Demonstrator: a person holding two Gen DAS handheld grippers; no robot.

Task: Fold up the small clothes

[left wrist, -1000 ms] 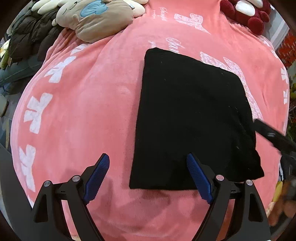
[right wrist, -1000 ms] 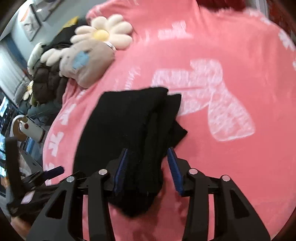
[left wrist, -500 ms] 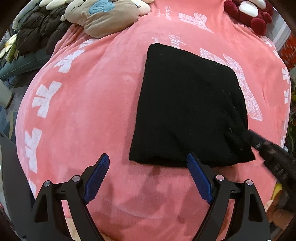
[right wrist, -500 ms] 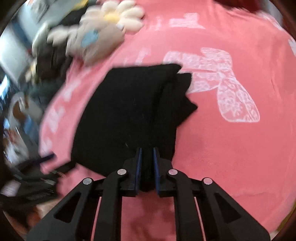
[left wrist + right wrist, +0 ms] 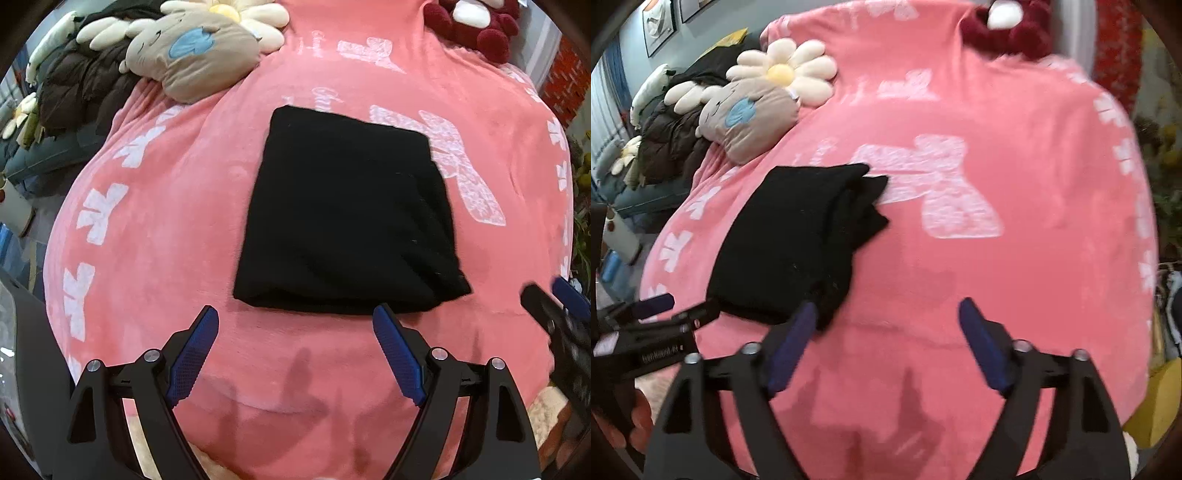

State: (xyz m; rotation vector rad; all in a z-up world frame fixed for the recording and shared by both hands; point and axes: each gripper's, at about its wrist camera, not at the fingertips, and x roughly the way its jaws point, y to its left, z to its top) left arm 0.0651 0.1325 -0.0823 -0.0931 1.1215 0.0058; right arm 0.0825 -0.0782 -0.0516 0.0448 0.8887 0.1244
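A black folded garment (image 5: 343,218) lies flat on the pink blanket (image 5: 166,221); it also shows in the right wrist view (image 5: 798,240) with stacked layers at its right edge. My left gripper (image 5: 295,350) is open and empty, just short of the garment's near edge. My right gripper (image 5: 886,347) is open and empty, to the right of the garment's near corner, its left finger (image 5: 790,343) close to the cloth. The right gripper's tip shows at the right edge of the left wrist view (image 5: 554,314).
A beige plush pillow (image 5: 192,55) with a daisy cushion (image 5: 783,74) lies at the back left beside a dark jacket (image 5: 81,85). A dark red plush toy (image 5: 476,26) sits at the back right. The blanket's edges drop off left and right.
My right gripper was shut on the garment's near corner half a second ago; it has opened, let go and drawn back to the right. The left gripper pulled back from the garment, staying open.
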